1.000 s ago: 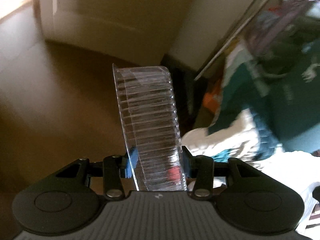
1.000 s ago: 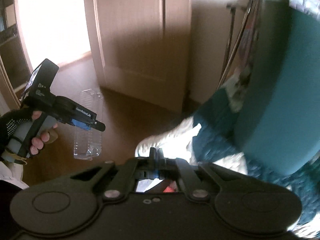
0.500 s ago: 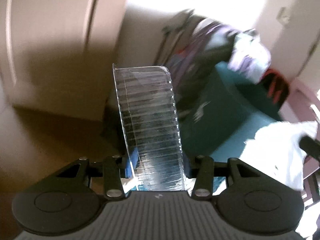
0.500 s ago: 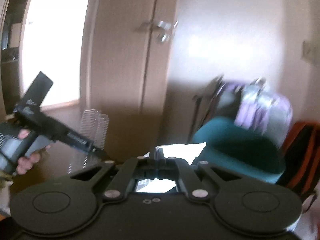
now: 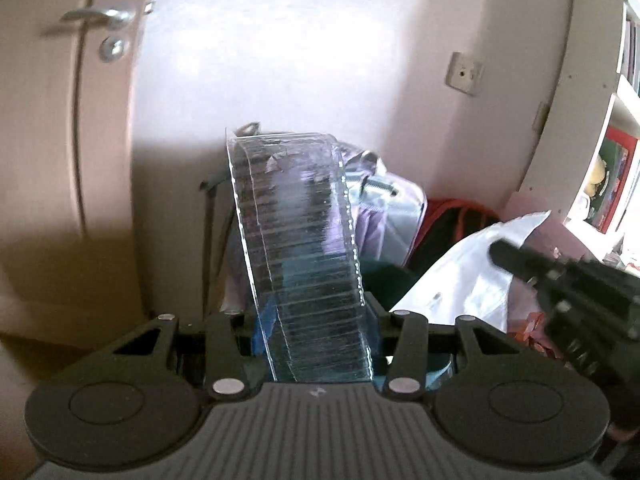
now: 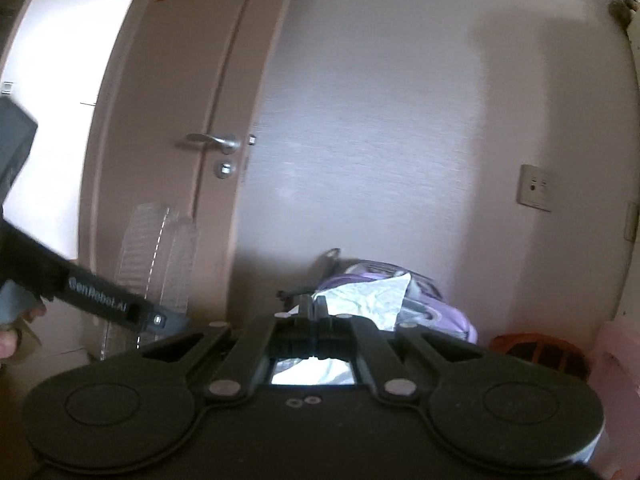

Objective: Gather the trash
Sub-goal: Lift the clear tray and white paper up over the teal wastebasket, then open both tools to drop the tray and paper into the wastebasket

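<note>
Left gripper [image 5: 314, 334]: closed on the lower end of a clear ribbed tray [image 5: 298, 248], one finger on each side wall. The tray stands upright out of the jaws, tilted slightly left, unchanged in the grip from one second ago. In the right wrist view the same tray [image 6: 154, 256] shows at the left edge, above the left gripper [image 6: 160, 319].

Right gripper [image 6: 316, 326]: jaws pressed together on a white bag [image 6: 366, 294]. The bag rises crumpled past the fingertips. In the left wrist view the bag [image 5: 460, 276] spreads wide just left of the right gripper's tip; the fingertips themselves are too blurred to locate.

Change: one second ago both cameras faced the floor and the foot of the door. Both now face the wall at door-handle [image 6: 214, 142] height. Both grippers have been raised and turned right, toward the room corner, with their loads retained.

Beyond the grippers: a purple bag [image 6: 438, 300] against the wall, an orange-and-black pack [image 5: 452, 220] to its right, a wall socket [image 6: 534, 188] above, and shelves [image 5: 612, 168] at the right edge.

Assessment: the tray pickup appears complete; the tray is off the floor and in transit. The white bag is probably the trash receptacle. The next step is likely to bring the tray over the bag mouth. Risk: the bag mouth is not visibly open, and the thin tray may flex or slip.
</note>
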